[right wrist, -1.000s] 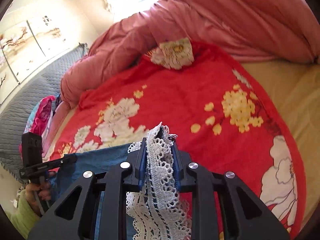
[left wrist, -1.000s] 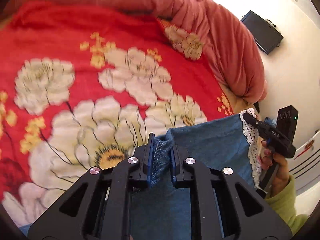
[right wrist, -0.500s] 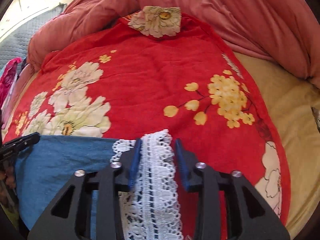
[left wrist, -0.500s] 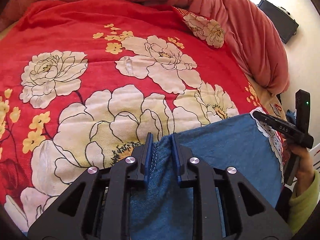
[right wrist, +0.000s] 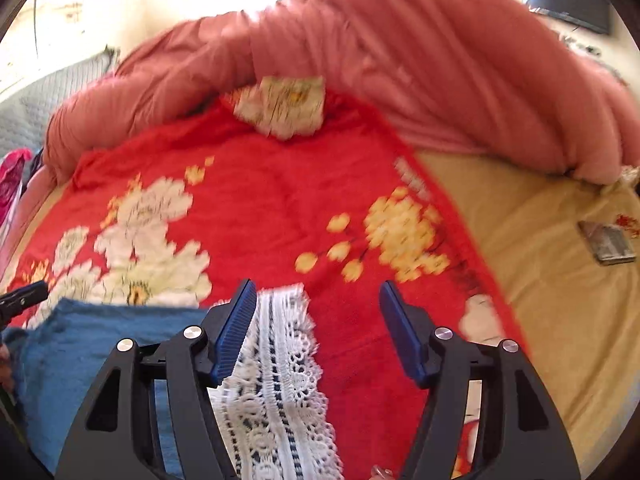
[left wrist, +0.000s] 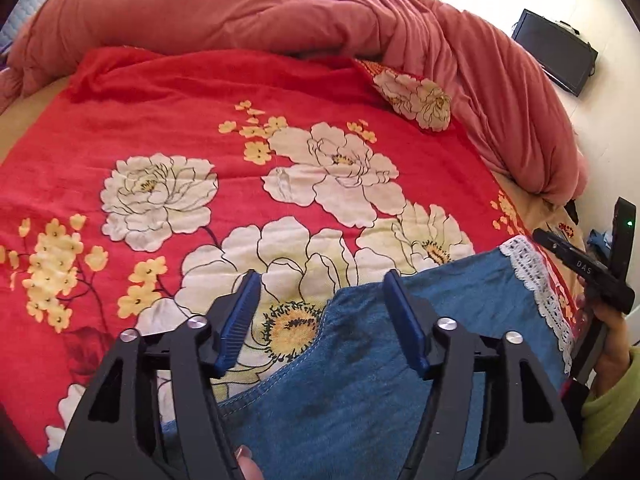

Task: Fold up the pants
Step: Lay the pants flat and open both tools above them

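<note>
Left gripper [left wrist: 320, 312]: jaws spread wide, nothing between the blue pads; it hovers over the stitched corner of the denim.
Right gripper [right wrist: 318, 320]: wide apart too, gripping nothing; the lace strip runs beneath its left finger and the gap.
Pants [left wrist: 400, 380]: blue denim, lying flat on the red floral blanket [left wrist: 160, 140], filling the near right of the left wrist view; a stitched seam edge curves down from between the fingers.
Lace trim [right wrist: 280, 380]: white crochet hem on the right end of the denim, flat on the blanket; also seen as a narrow white border [left wrist: 540, 280] in the left view.
Right hand [left wrist: 608, 332]: at the far right edge, holding the other gripper's black handle just beyond the lace edge, with a green sleeve below it.
Pink duvet [left wrist: 280, 12]: bunched along the far side of the bed.
Beige sheet [right wrist: 540, 280]: bare to the right of the blanket.
Right view: motion-blurred, details soft.
</note>
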Motion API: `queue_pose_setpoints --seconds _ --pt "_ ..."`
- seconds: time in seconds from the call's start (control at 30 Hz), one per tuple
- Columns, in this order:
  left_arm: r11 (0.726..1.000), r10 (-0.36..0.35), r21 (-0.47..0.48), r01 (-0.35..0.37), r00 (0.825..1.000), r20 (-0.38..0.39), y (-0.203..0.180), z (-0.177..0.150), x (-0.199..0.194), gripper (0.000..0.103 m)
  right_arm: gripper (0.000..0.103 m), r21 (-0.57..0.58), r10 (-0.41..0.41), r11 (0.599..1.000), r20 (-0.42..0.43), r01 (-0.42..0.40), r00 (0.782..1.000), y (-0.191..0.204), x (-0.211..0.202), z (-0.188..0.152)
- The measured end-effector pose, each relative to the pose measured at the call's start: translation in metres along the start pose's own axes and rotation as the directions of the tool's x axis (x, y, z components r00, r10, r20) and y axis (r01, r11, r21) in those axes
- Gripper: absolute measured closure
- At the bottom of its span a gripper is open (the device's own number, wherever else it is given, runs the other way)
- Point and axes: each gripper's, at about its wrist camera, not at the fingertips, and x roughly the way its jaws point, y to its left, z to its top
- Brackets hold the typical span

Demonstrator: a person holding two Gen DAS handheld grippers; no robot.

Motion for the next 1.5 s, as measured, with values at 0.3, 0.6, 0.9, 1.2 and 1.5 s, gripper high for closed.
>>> queue_pose_setpoints --seconds 0.3,0.6,0.9,1.2,1.5 --pt "0.999 -0.006 0.052 0.004 0.999 0.035 -0.016 -0.010 -0.029 0.024 0.040 0.049 0.146 0.988 0.068 -0.150 0.987 0.013 -0.061 -0.005" --pt "0.992 -0.052 0.116 0.047 0.998 0.039 -0.047 -0.026 -0.055 0.014 0.040 -0.105 0.234 0.965 -0.055 -0.239 0.971 0.072 -0.092 -0.050" --pt "0.989 -0.030 0.146 0.026 0.999 0.024 -0.061 -0.067 -0.066 0.009 0.040 -0.090 0.176 0.976 -0.205 -0.198 0.963 0.070 -0.077 -0.083" --pt "0.974 0.038 0.226 -0.014 0.994 -0.102 -0.074 -0.113 -0.049 0.009 0.022 -0.052 0.098 0.991 -0.312 -0.120 0.945 0.050 -0.066 -0.105" --pt "0.950 0.134 0.297 -0.096 0.985 -0.110 -0.078 -0.131 -0.035 0.009 0.022 -0.034 0.112 0.991 -0.310 -0.128 0.944 0.048 -0.066 -0.104"
